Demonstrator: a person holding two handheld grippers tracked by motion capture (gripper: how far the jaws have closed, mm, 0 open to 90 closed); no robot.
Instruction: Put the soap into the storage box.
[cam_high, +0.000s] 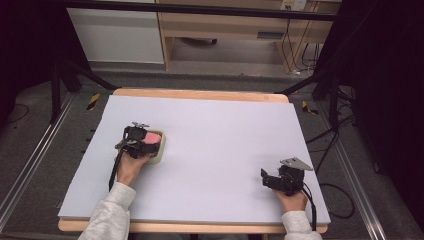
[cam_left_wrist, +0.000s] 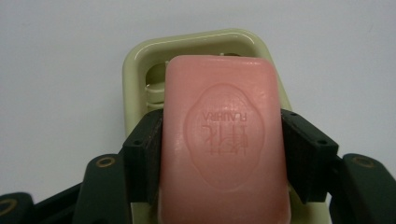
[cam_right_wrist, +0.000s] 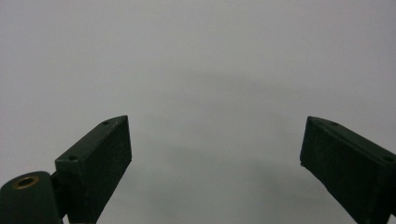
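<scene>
One pink bar of soap (cam_left_wrist: 223, 140) sits clamped between the two black jaws of the left gripper (cam_left_wrist: 223, 154), whose pads press flat against the bar's long sides. The bar carries an oval stamp with raised lettering on its upper face. It hangs over one pale green soap dish (cam_left_wrist: 135, 70), a rounded rectangular tray with a glossy rim and ribs visible inside near its far end. Whether the soap rests on the dish or is held just clear of it cannot be told from the left gripper view.

In the high view the left gripper (cam_high: 142, 141) is on the left half of the table, with the soap (cam_high: 152, 136) showing as a pink patch and the dish (cam_high: 161, 150) peeking out at its right side. One hand (cam_high: 131, 167) in a light grey sleeve holds this gripper from below.

The right gripper (cam_high: 270, 179) lies well apart from the dish, near the front right corner of the table. A second hand (cam_high: 292, 201), also in a grey sleeve, holds it. In the right gripper view its two jaws stand wide apart with nothing between them.

One pale lilac board (cam_high: 225, 130) covers the wooden table (cam_high: 200, 94), whose edge shows along the far side. Two grippers, two hands, one bar, one dish: these are all the things on the board.
</scene>
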